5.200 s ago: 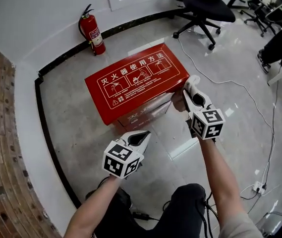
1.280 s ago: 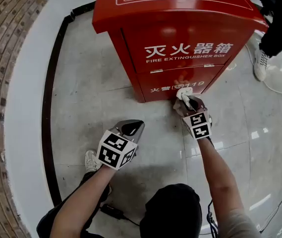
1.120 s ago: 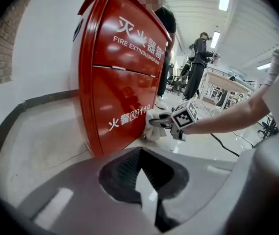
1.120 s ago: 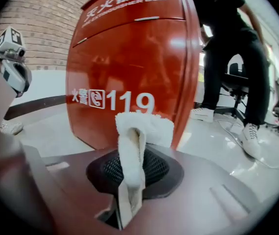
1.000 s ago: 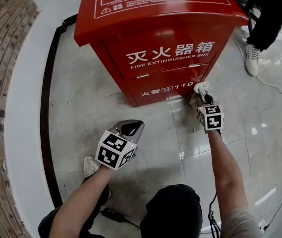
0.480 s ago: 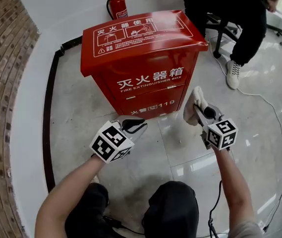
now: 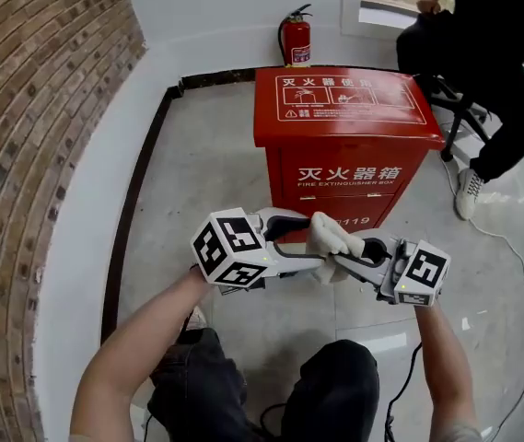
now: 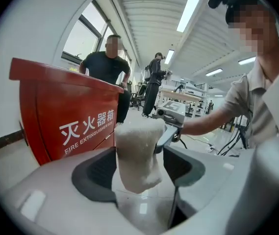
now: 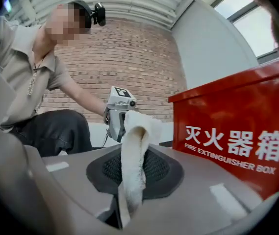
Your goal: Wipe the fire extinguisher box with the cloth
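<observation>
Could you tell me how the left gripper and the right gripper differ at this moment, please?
The right gripper is shut on the cloth; the left gripper is open, with the cloth's free end standing between its spread jaws. In the head view the left gripper points right and the right gripper points left, tip to tip. Both hover in front of the red box, not touching it.

Pale grey left tongs (image 7: 309, 243), right tongs (image 7: 347, 252), 2 checkered cubes (image 7: 230, 247), seemingly dark trousers (image 7: 331, 390).

Bright ceiling strip lights (image 8: 188, 11) overhead; edges fisheye-warped and dark.
</observation>
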Demonstrator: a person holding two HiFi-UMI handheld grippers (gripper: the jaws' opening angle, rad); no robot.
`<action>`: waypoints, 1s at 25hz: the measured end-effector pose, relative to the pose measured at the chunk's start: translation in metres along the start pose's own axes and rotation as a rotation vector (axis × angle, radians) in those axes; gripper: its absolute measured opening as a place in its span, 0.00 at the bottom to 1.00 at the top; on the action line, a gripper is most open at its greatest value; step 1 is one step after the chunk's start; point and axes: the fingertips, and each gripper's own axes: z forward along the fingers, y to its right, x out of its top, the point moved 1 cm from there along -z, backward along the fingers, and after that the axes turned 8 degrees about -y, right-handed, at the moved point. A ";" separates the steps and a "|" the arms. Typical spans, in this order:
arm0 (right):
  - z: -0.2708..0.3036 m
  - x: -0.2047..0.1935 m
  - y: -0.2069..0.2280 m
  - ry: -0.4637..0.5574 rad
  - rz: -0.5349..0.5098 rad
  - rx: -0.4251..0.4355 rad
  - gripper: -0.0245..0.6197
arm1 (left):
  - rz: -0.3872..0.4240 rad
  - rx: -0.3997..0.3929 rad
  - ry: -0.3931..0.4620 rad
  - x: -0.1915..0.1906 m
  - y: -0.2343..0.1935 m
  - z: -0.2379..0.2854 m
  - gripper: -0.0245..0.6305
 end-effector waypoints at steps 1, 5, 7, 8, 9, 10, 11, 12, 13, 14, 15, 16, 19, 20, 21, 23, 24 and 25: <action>0.008 0.006 -0.006 -0.004 -0.005 0.039 0.16 | -0.011 -0.011 0.016 -0.001 0.002 -0.007 0.47; 0.040 0.025 -0.006 -0.049 -0.020 0.031 0.17 | -0.029 0.054 0.069 -0.007 -0.008 -0.035 0.27; 0.058 0.032 0.005 -0.064 -0.024 -0.052 0.18 | -0.035 0.143 0.080 -0.013 -0.020 -0.051 0.21; 0.066 0.036 0.011 -0.068 -0.013 -0.095 0.20 | -0.038 0.190 0.082 -0.015 -0.028 -0.060 0.20; 0.073 0.039 0.017 -0.069 0.003 -0.135 0.24 | -0.039 0.235 0.084 -0.017 -0.035 -0.068 0.19; 0.078 0.041 0.023 -0.070 0.022 -0.172 0.30 | -0.038 0.277 0.087 -0.019 -0.042 -0.077 0.19; 0.082 0.043 0.029 -0.073 0.041 -0.209 0.35 | -0.036 0.318 0.095 -0.020 -0.050 -0.087 0.19; 0.083 0.042 0.035 -0.081 0.058 -0.244 0.36 | -0.033 0.357 0.107 -0.019 -0.058 -0.098 0.19; 0.082 0.040 0.039 -0.096 0.073 -0.275 0.36 | -0.027 0.392 0.123 -0.018 -0.066 -0.110 0.19; 0.081 0.036 0.042 -0.114 0.087 -0.299 0.35 | -0.021 0.421 0.138 -0.015 -0.075 -0.121 0.19; 0.081 0.033 0.044 -0.133 0.100 -0.316 0.34 | -0.016 0.445 0.150 -0.013 -0.085 -0.130 0.19; 0.080 0.029 0.045 -0.150 0.112 -0.329 0.34 | -0.015 0.464 0.161 -0.009 -0.096 -0.138 0.19; 0.082 0.029 0.052 -0.192 0.143 -0.378 0.32 | -0.031 0.484 0.177 0.006 -0.136 -0.148 0.19; 0.083 0.030 0.054 -0.209 0.151 -0.400 0.31 | -0.033 0.480 0.177 0.012 -0.148 -0.146 0.19; 0.086 0.032 0.055 -0.228 0.155 -0.422 0.27 | -0.030 0.476 0.176 0.018 -0.159 -0.142 0.19; 0.096 0.035 0.055 -0.264 0.153 -0.452 0.08 | -0.025 0.478 0.175 0.025 -0.181 -0.138 0.19; 0.102 0.037 0.055 -0.277 0.147 -0.452 0.08 | -0.028 0.480 0.181 0.028 -0.194 -0.138 0.19; 0.107 0.039 0.054 -0.286 0.139 -0.446 0.08 | -0.033 0.479 0.190 0.032 -0.206 -0.139 0.19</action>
